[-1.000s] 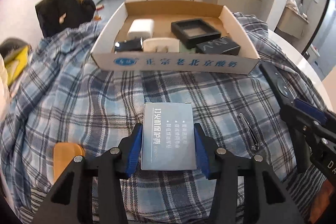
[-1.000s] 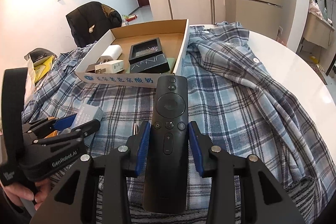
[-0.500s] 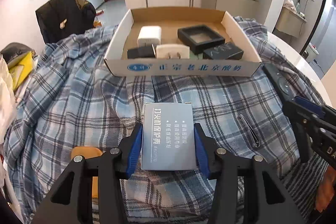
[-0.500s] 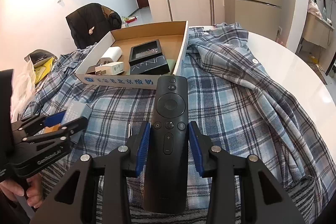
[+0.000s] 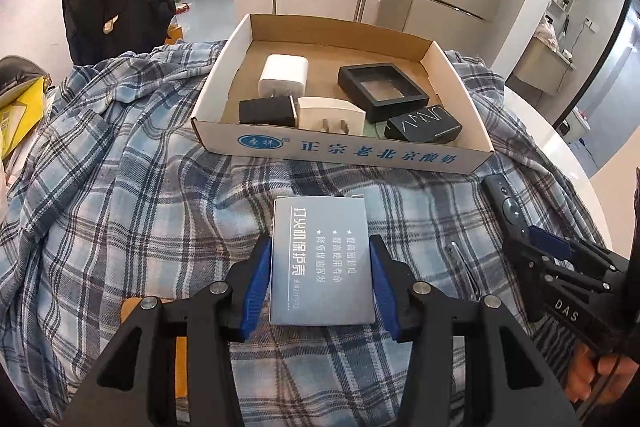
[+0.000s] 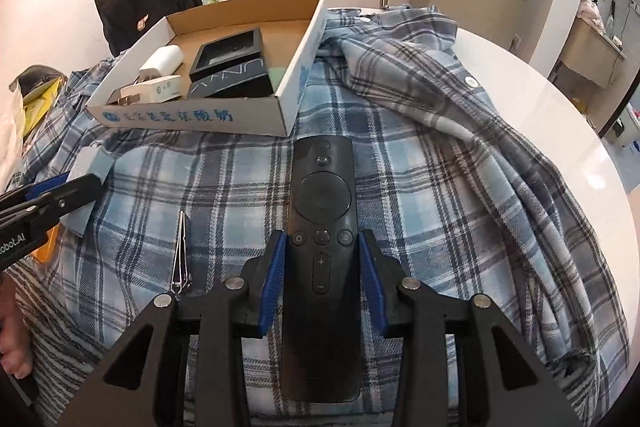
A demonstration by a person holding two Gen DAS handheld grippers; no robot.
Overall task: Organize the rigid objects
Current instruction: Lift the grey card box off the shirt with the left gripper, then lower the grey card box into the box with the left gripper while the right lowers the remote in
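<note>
the cardboard tray (image 5: 256, 141) lies on the plaid shirt (image 5: 120, 195), holding two white chargers (image 5: 282, 75), a black adapter (image 5: 266, 111), a black frame box (image 5: 382, 91) and a dark box (image 5: 424, 129). near it, the left gripper (image 5: 322, 263) clamps the grey box (image 5: 322, 259) and the right gripper (image 6: 322, 263) clamps the black remote (image 6: 320, 227), now lower, tweezers (image 6: 181, 255) showing.

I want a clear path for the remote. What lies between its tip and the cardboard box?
Only bare plaid cloth separates the remote in the right tool from the cardboard box, as the right wrist view shows.
</note>
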